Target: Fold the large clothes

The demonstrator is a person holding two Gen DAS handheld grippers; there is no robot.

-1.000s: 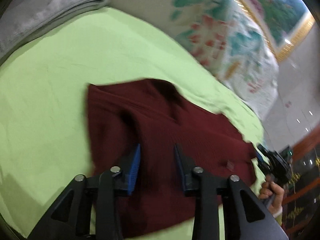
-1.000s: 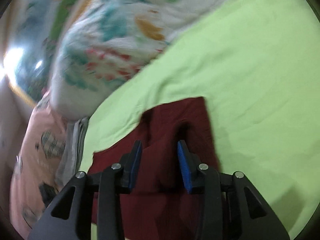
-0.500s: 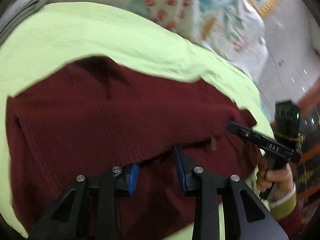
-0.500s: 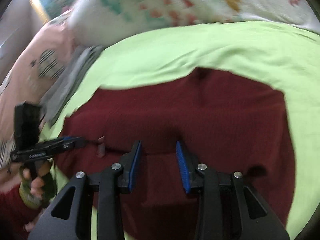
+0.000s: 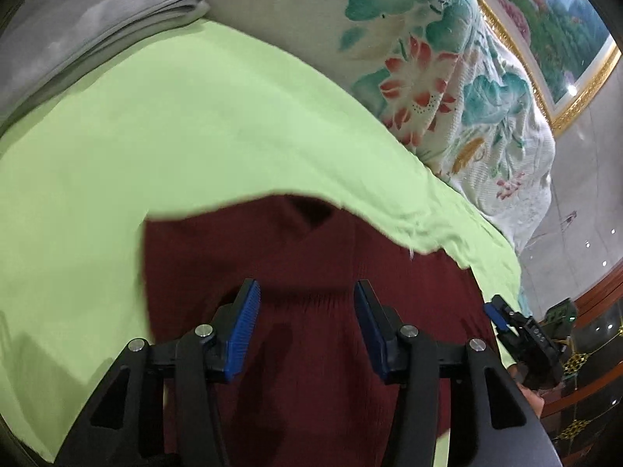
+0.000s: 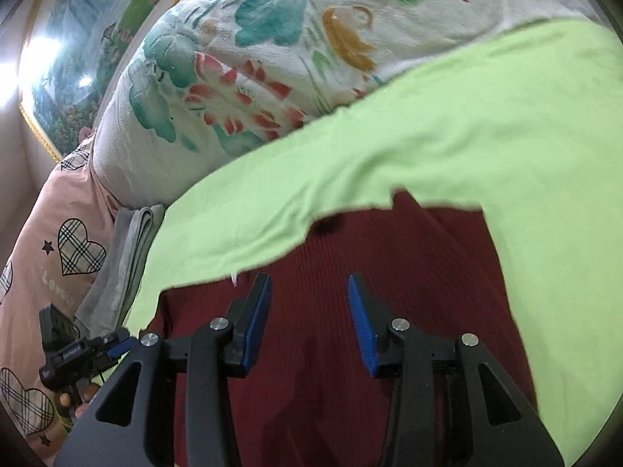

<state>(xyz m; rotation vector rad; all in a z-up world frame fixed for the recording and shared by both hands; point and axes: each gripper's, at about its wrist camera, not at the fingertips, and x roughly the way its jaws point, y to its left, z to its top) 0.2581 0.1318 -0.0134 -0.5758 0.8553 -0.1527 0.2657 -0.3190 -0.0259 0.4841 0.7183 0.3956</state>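
Note:
A dark red knit sweater [image 5: 311, 257] lies flat on the lime green sheet [image 5: 155, 136]; its V neck points away from me. It also shows in the right wrist view [image 6: 389, 257]. My left gripper [image 5: 305, 303] is open and empty, just above the sweater's middle. My right gripper [image 6: 307, 295] is open and empty, also over the sweater. The right gripper shows at the sweater's right edge in the left wrist view [image 5: 518, 330]. The left gripper shows at the sweater's left side in the right wrist view [image 6: 81, 350].
A floral quilt [image 5: 447, 78] is heaped behind the sheet, also in the right wrist view [image 6: 253, 58]. Folded grey cloth [image 5: 78, 31] lies at the far left. A pink heart-print pillow [image 6: 50, 253] lies to the left. A framed painting [image 5: 545, 19] hangs behind.
Both grippers have pulled back and tilted up from the sweater. Their jaws have opened wider. The sweater now lies narrower, and the far edge of the bed fills more of each view.

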